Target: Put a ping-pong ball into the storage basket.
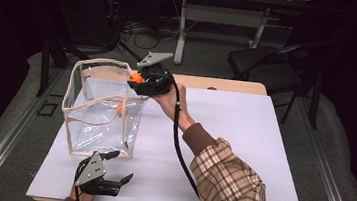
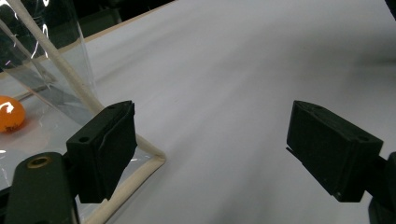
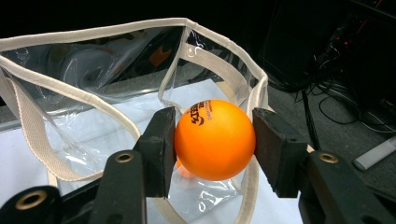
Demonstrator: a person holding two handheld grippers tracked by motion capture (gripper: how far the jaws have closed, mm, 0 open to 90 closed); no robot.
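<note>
An orange ball (image 3: pixel 215 139) with dark print is pinched between the black jaws of my right gripper (image 3: pixel 214 144), which is shut on it. In the high view that right gripper (image 1: pixel 138 80) holds the ball (image 1: pixel 136 78) over the right rim of a clear plastic bag (image 1: pixel 100 107) with cream trim. A second orange ball (image 1: pixel 120 107) lies inside the bag, also visible in the left gripper view as the ball (image 2: pixel 10 113) behind the clear wall. My left gripper (image 1: pixel 119 167) rests near the table's front edge, open, with bare table between its fingers (image 2: pixel 105 140).
The bag (image 3: pixel 116 84) stands open-topped on a white table (image 1: pixel 243 137). Beyond the table are a black chair (image 1: pixel 270 65), a desk leg and loose cables on the floor (image 1: pixel 138 33). The table's right half is bare.
</note>
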